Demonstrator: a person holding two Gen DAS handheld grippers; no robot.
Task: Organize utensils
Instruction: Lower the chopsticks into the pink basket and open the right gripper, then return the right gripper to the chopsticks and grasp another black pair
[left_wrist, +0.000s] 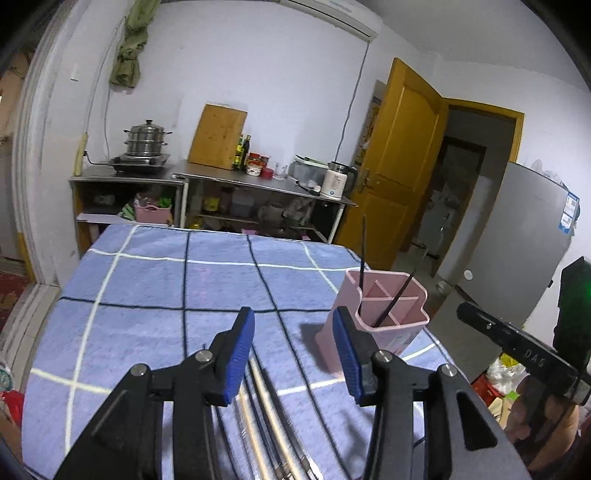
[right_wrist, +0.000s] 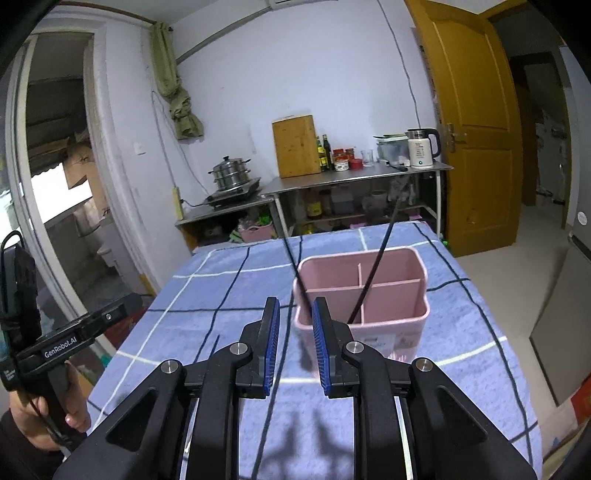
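Worktop under blue checked cloth; steel shelving at 12 o'clock, yellow door at 2. Pink divided holder, 1 o'clock, holds two black chopsticks; more lie below left claw, count unclear. Left claw wide open, right claw half open; both empty.

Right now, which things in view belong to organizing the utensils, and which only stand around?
For the job:
- pink utensil holder
- two black chopsticks already in it
- loose chopsticks on the blue cloth
- left hand-held gripper, open
- right hand-held gripper, open

Only around:
- steamer pot
- cutting board
- electric kettle
- sauce bottles
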